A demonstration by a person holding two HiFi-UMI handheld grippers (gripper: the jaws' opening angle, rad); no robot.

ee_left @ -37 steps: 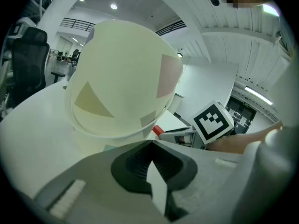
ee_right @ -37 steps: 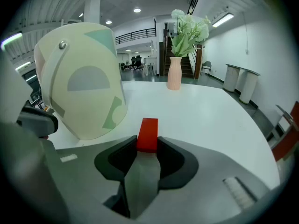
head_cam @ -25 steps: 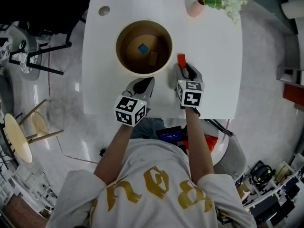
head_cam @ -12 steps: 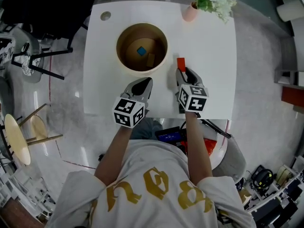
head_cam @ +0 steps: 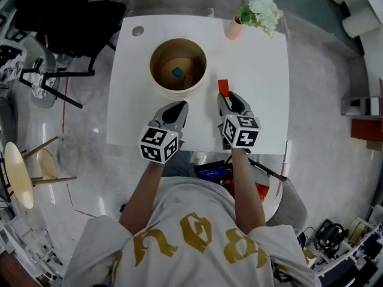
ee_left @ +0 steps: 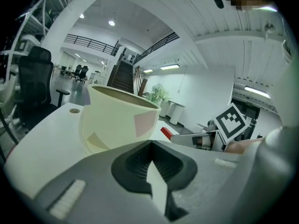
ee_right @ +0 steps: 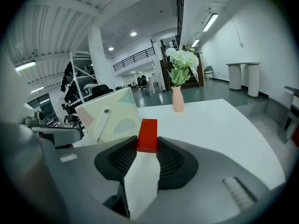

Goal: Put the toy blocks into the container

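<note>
A red block (head_cam: 224, 87) sticks out of my right gripper (head_cam: 228, 98), which is shut on it just right of the container. In the right gripper view the red block (ee_right: 148, 133) stands upright between the pads of that gripper (ee_right: 147, 149). The round cream container (head_cam: 157, 84) sits on the white table (head_cam: 257, 76) and holds a blue block (head_cam: 177, 72) and a brown block (head_cam: 187, 80). My left gripper (head_cam: 178, 107) hovers at the container's near side, shut and empty. In the left gripper view its tips (ee_left: 152, 143) meet in front of the container wall (ee_left: 117, 120).
A pink vase (head_cam: 234, 28) with white flowers (head_cam: 258, 11) stands at the table's far right. A small round cap (head_cam: 138, 31) lies at the far left corner. A black chair (head_cam: 66, 11) and wooden stools (head_cam: 18, 172) stand on the floor to the left.
Both grippers have risen a little above the table. The red block went up with the right gripper, whose grip has not changed. The blocks in the container have not moved.
</note>
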